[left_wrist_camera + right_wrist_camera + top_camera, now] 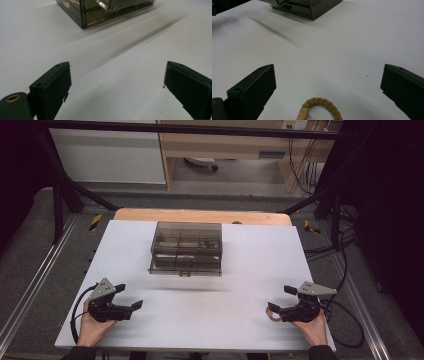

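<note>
A smoky see-through drawer box [186, 249] stands in the middle of the white board [240, 270]; it also shows at the top of the left gripper view [100, 11] and of the right gripper view [312, 7]. My left gripper [129, 296] rests near the front left with its jaws wide open and nothing between them [117, 75]. At the front right, my right gripper [280, 299] is open too. A tan braided loop [322, 107] lies on the board low between its jaws, touching neither pad; in the high view the loop [273, 315] sits by the nearer jaw.
The board lies on a wooden table [200, 215] inside a black frame. Cables [340, 250] trail along the floor at the right. A person's hands hold both grippers at the board's front edge.
</note>
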Available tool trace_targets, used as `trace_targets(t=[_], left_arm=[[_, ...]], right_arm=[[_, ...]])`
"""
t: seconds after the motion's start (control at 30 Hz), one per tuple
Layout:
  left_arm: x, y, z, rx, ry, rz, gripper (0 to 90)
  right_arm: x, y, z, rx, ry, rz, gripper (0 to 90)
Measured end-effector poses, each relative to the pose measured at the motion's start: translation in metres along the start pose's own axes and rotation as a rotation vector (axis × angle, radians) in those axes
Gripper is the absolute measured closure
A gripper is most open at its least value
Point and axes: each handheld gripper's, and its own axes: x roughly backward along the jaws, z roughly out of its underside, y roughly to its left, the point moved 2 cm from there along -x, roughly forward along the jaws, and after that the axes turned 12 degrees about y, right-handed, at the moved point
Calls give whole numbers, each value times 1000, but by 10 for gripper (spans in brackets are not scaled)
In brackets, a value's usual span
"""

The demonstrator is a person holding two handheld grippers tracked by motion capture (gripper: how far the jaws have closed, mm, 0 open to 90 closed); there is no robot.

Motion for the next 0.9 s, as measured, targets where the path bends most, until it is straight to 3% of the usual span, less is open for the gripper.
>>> trace_targets(t=[0.43,0.9], left_arm=[[-2,1,3,12,13,8,74],[-3,2,3,25,17,8,74]], right_arm=[[2,2,-3,-1,7,19,6],[4,3,-4,-15,55,43,22]])
